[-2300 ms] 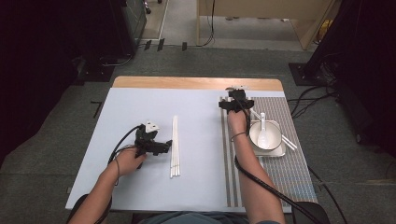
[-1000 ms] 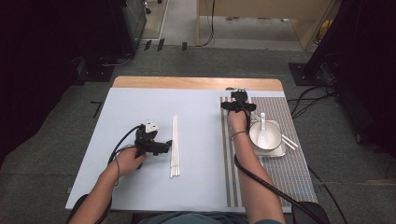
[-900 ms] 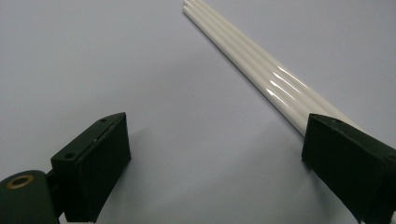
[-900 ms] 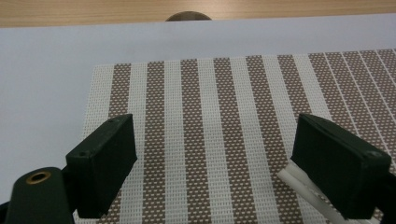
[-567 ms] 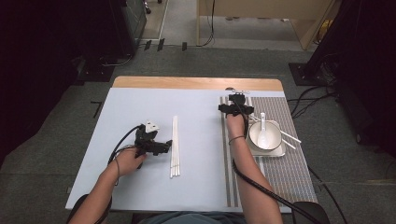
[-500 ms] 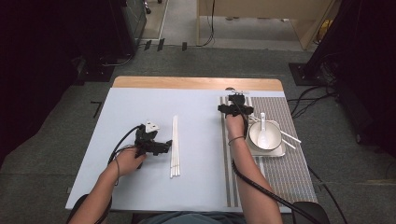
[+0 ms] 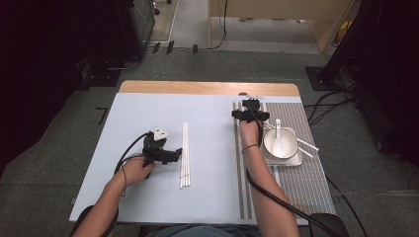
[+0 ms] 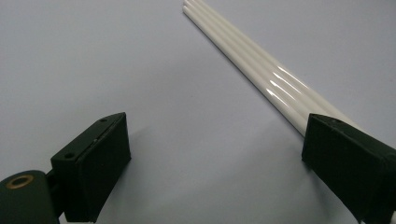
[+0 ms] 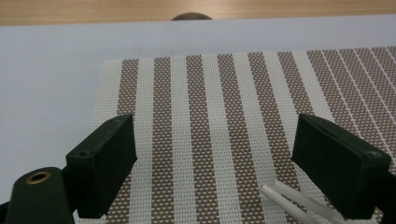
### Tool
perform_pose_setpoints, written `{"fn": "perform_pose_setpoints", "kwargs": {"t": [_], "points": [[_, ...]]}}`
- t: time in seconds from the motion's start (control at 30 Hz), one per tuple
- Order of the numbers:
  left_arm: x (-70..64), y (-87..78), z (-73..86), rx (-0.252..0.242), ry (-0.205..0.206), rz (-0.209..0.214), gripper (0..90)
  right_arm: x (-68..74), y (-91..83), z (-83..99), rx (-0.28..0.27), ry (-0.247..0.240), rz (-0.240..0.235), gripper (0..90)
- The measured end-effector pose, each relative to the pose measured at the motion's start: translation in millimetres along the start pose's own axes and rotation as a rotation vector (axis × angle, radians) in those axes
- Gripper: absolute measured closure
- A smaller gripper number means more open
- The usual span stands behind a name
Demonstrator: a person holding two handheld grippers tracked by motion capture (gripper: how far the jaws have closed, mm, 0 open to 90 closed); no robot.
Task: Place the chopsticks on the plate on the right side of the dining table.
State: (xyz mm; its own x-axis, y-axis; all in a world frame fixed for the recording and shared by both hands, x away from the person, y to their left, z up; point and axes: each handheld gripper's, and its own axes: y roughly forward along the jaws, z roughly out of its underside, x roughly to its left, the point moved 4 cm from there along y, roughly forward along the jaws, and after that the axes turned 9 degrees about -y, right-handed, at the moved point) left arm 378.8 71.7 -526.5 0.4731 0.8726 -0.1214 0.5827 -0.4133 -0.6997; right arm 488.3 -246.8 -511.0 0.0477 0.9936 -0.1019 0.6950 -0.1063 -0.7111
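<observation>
Chopsticks [image 7: 185, 154]: white set, lying together on the pale blue table cover [image 7: 212, 197], left of centre, running near to far. In the left gripper view they [image 8: 261, 70] slant across the upper right, their near part passing behind the right-hand jaw.

Left gripper [image 7: 170, 156]: you hold it low on the cover, just left of the chopsticks, pointing right at them. Jaws spread wide, nothing between them; whether a jaw touches the sticks cannot be told.

Right gripper [image 7: 250, 112]: you hold it over the far left part of the striped mat [image 7: 306, 182], pointing away from you. Jaws released and wide apart, bare mat between them in the right gripper view.

Bowl [image 7: 280, 142]: white, on a white plate [image 7: 296, 160], on the mat just right of your right forearm. Spoon [image 7: 278, 140]: white, resting in the bowl, handle pointing far.

Second chopsticks [image 7: 306, 145]: white, on the mat, showing at the bowl's right; their ends [image 9: 299, 198] show near the right-hand jaw in the right gripper view.

Table [image 7: 207, 88]: bare wood strip along the far edge.
</observation>
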Motion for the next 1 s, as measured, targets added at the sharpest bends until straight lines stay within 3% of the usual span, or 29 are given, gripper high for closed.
{"fn": "perform_pose_setpoints", "kwargs": {"t": [0.43,0.6,1.0], "points": [[0.0,0.0,0.0,0.0,0.0,0.0,7.8,7.1,-8.0,12.3,0.015,0.0,-0.006,13.4],[-0.1,0.0,0.0,-0.001,0.0,0.0,7.8,11.1,-12.7,16.8,-0.003,-0.037,-0.01,13.3],[0.0,0.0,0.0,0.0,0.0,0.0,7.8,19.2,-24.5,24.8,-0.021,-0.063,-0.033,13.3]]}}
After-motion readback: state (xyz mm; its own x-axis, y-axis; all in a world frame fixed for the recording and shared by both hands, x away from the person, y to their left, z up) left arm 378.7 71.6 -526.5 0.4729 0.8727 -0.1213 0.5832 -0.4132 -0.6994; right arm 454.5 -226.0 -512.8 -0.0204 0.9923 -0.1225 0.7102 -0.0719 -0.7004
